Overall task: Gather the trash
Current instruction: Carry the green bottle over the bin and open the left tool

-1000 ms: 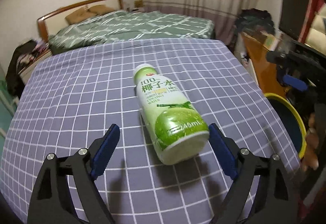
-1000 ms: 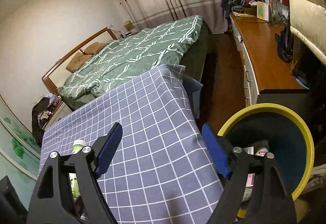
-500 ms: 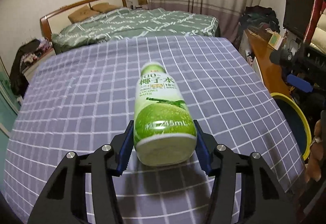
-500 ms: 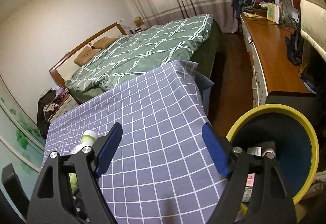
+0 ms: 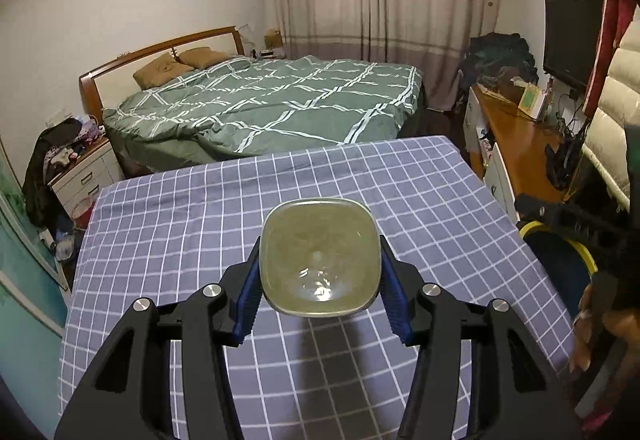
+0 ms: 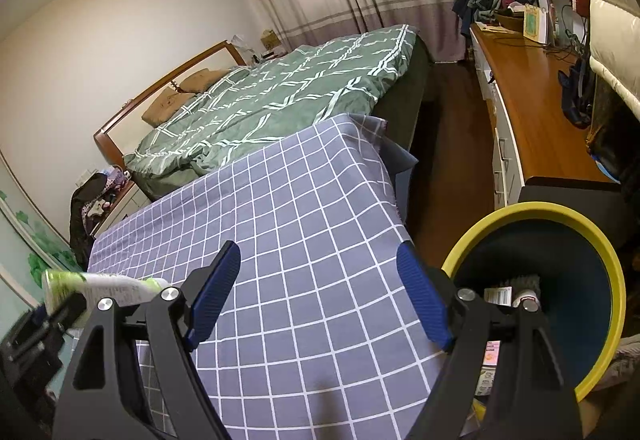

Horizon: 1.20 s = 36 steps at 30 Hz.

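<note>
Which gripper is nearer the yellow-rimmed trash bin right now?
Right. The right gripper hangs open beside the trash bin; the left gripper, shut on the bottle, is over the table, farther away.

Between our right gripper (image 6: 320, 296) blue fingers (image 6: 420, 300) the gap holds only checked tablecloth (image 6: 304, 224). The yellow-rimmed bin (image 6: 560, 211) stands just beside the table's right edge, mouth unobstructed, trash low inside. Our left gripper (image 5: 318, 276) span is filled by the bottle (image 5: 318, 256), raised above the cloth. The bed (image 5: 280, 107) blocks the far edge; the wooden counter (image 6: 532, 103) bounds the floor aisle on the right.
</note>
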### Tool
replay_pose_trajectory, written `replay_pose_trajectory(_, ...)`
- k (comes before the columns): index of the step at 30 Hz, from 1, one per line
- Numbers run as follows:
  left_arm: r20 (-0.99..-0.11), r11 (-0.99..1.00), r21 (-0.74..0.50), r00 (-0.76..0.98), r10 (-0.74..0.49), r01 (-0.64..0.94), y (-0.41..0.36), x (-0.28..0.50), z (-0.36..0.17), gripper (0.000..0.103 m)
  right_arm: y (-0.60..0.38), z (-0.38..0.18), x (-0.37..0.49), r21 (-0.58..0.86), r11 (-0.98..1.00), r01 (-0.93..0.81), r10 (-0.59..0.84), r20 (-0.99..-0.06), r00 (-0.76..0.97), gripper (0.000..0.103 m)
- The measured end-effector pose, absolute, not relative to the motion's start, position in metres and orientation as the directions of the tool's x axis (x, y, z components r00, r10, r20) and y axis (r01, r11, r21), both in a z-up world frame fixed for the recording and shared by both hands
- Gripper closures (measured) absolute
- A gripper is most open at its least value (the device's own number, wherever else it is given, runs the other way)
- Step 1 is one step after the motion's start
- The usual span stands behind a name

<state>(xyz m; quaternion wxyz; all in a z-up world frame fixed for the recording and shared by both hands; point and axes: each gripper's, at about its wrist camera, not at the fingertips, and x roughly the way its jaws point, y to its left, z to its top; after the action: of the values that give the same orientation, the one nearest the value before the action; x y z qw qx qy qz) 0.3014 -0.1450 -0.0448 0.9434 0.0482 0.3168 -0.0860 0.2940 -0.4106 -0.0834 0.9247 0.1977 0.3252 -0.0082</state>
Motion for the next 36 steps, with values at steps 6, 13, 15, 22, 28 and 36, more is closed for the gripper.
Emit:
replay_pose_trajectory(6, -0.594, 0.981, 0.030, 0.792, -0.137, 0.192, -0.150, 0.330, -0.034, 0.051, -0.411, -0.084, 0.295, 0.362, 0.920, 0.148, 0.111, -0.606, 0.788, 0.027)
replay_pose_trajectory(13, -0.574, 0.981, 0.046, 0.809, -0.127, 0.186, -0.161, 0.367, -0.037, 0.051, -0.412, -0.084, 0.295, 0.363, 0.920, 0.147, 0.112, -0.604, 0.789, 0.027)
replay_pose_trajectory(15, -0.565, 0.981, 0.046, 0.815, -0.130, 0.188, -0.163, 0.374, -0.038, 0.051, -0.412, -0.084, 0.294, 0.364, 0.920, 0.146, 0.113, -0.602, 0.790, 0.027)
replay_pose_trajectory(22, -0.557, 0.980, 0.028, 0.817, -0.149, 0.198, -0.164, 0.375, -0.039, 0.051, -0.422, -0.070, 0.281, 0.358, 0.919, 0.164, 0.075, -0.567, 0.820, 0.027)
replay_pose_trajectory(28, -0.536, 0.964, 0.018, 0.817, -0.214, 0.264, -0.180, 0.354, -0.026, 0.051, -0.447, -0.052, 0.241, 0.331, 0.928, 0.170, 0.038, -0.538, 0.842, 0.027)
replay_pose_trajectory(36, -0.519, 0.914, 0.006, 0.782, -0.344, 0.406, -0.238, 0.326, -0.005, 0.051, -0.498, -0.058, 0.171, 0.296, 0.921, 0.252, -0.052, -0.550, 0.834, 0.027)
